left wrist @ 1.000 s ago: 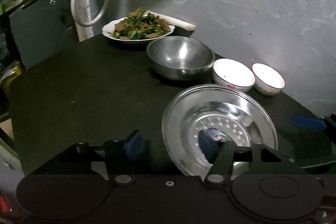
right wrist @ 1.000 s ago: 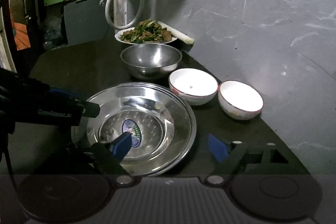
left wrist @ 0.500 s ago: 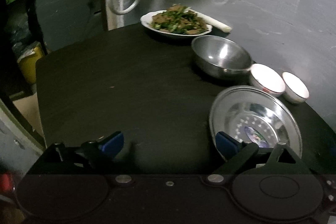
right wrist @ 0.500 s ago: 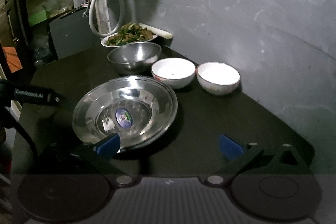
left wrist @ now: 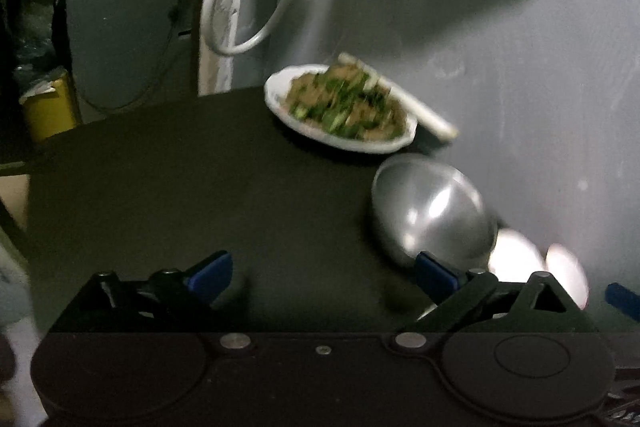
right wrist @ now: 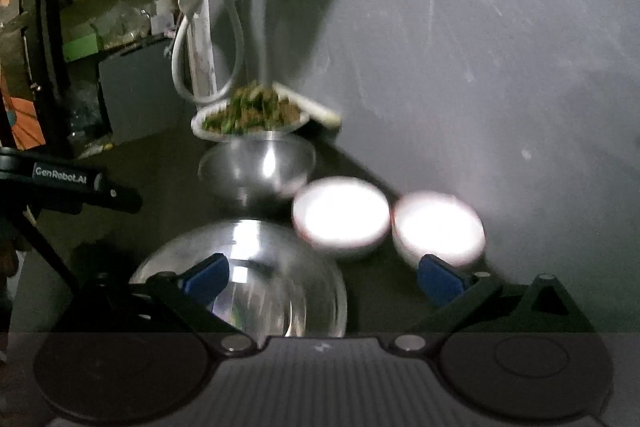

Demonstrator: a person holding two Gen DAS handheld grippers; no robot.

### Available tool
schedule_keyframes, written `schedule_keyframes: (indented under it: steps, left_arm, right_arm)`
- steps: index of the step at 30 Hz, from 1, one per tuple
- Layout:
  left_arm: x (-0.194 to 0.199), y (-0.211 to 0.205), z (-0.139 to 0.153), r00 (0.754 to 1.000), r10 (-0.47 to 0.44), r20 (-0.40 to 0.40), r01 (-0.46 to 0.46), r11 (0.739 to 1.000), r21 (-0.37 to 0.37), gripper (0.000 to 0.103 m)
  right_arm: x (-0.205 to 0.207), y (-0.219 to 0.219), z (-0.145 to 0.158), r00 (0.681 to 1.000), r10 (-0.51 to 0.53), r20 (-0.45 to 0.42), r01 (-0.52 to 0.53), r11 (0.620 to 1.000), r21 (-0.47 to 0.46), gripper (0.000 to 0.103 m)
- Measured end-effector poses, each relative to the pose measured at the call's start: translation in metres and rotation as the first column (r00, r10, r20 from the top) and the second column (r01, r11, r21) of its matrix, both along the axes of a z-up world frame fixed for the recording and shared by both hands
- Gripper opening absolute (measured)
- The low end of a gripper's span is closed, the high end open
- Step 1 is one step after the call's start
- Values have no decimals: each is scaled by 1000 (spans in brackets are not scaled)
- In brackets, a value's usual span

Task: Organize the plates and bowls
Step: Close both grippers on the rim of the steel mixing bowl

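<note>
since the bowls (right wrist: 340,213) and steel plate (right wrist: 244,267) sit grouped by the wall, both grippers hang free: left gripper (left wrist: 322,277) is opening over bare table (left wrist: 180,187), right gripper (right wrist: 320,279) gapes wide, nothing held, probably ready for stacking.

L claw (left wrist: 324,277): jaws still opening, near full spread, nothing betw. the blue pads (left wrist: 210,269), pointing down at an angle. R claw (right wrist: 322,277): jaws spread wide, pads (right wrist: 438,277) empty, also angled down. In R wrist view, L claw's black body shows at the left edge, no hand or sleeve clearly visible.
</note>
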State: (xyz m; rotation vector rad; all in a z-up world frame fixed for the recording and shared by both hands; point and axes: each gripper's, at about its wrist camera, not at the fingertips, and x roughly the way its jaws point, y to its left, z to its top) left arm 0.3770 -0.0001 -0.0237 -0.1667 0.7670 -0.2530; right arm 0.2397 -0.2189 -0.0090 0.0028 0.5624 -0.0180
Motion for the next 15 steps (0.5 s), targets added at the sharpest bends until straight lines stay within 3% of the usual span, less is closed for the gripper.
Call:
schedule_keyframes:
  steps: [4,9,11,15]
  left_arm:
    - [35,-15,0,1000,-8,8,8,999,-31,99]
    - [65,-31,-13,999,-12,-47,10,999,-46,94]
    - [71,-36,-19,998,-16,-65,13,999,-44,88]
    - [74,-42,-28,995,-32,-89,29,999,-31,66]
  right_arm:
    - [45,-2,8,1000,17,26,-16,999,-32,103]
    - [94,-6,2,1000,28,8,-28,998,-54,102]
    - [113,-6,-4,998,58,-15,-59,997,-59,100]
    - [141,-7,-17,996,73,-59,-79,991,-112,88]
